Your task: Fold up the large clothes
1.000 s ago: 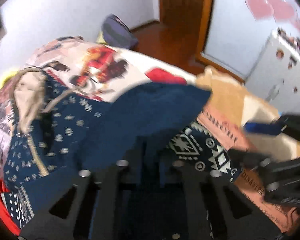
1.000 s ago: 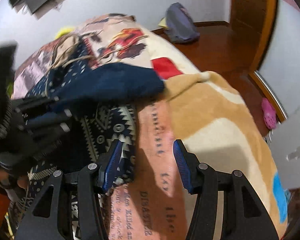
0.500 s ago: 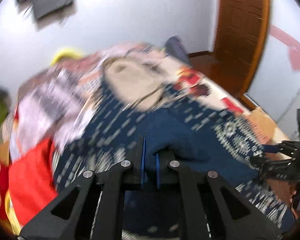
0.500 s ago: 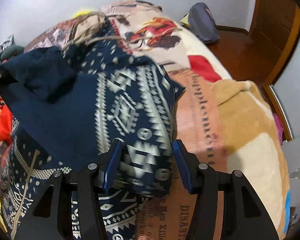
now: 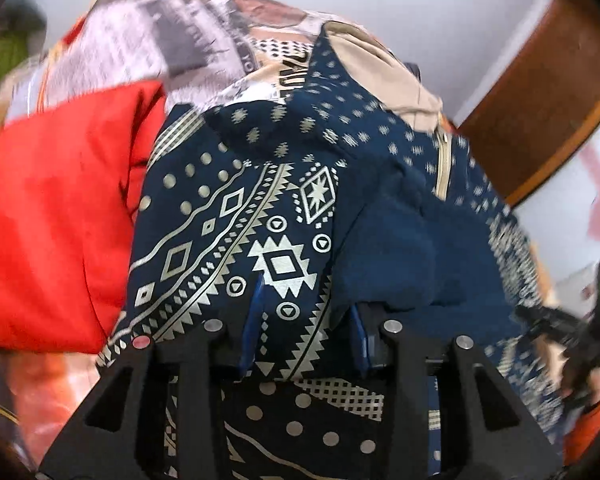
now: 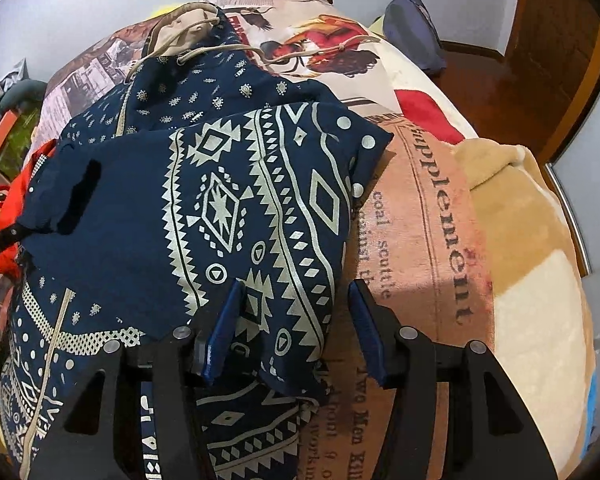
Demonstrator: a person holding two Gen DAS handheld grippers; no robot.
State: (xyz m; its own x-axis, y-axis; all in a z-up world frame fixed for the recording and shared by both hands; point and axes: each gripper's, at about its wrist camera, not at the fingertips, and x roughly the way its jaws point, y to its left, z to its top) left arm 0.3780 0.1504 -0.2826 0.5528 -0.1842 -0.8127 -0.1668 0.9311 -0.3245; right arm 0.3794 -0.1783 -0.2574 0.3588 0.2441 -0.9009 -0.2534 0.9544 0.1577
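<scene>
The navy patterned hoodie lies folded over itself on the bed, its beige hood toward the far edge. The left tongs are opening, with a fold of the hoodie between the pads. The right tongs are opening too, half wide, straddling the hoodie's folded edge without pressing it.

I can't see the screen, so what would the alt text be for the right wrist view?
A navy hooded garment with cream geometric patterns lies folded on a printed blanket covering a bed. The right claw hangs over the garment's near edge, its blue pads open with patterned cloth between them.
</scene>
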